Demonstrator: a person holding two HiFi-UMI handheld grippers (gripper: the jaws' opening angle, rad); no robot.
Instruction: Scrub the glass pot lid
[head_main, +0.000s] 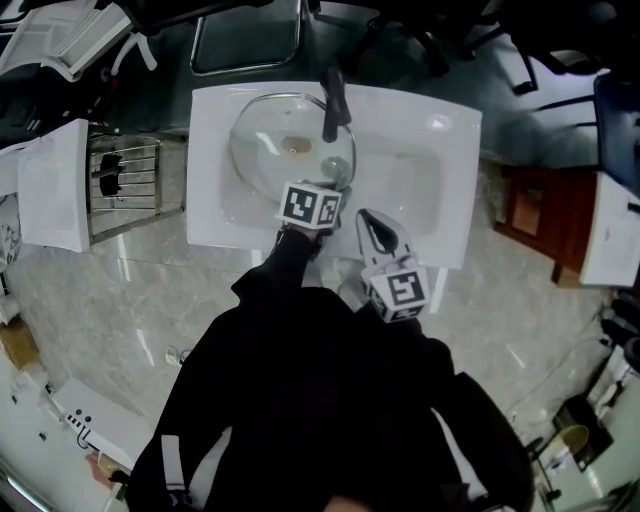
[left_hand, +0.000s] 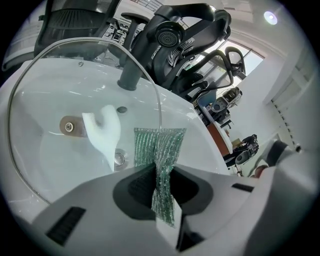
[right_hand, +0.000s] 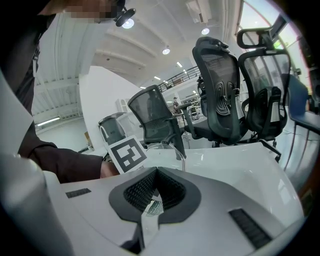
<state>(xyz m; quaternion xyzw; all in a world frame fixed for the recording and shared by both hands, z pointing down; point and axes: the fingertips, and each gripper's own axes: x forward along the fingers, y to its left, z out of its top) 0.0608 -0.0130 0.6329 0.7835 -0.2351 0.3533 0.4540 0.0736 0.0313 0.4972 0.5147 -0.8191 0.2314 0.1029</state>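
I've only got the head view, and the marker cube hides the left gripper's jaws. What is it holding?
Observer: The left gripper is shut on a green scrub cloth, which sticks out past its jaws.
Operator: Where is the cloth against the lid?
Observer: Its far edge meets the rim of the glass pot lid; I cannot tell whether it presses on it.
Operator: And the right gripper's jaws?
Observer: The right gripper has its jaws together, with no part of the lid between them.

The pot lid (left_hand: 45, 100) is clear, smooth glass with a thin metal rim. The scrub pad (left_hand: 159, 150) is rough, glittery green mesh, and the sink (head_main: 440, 180) is glossy white.
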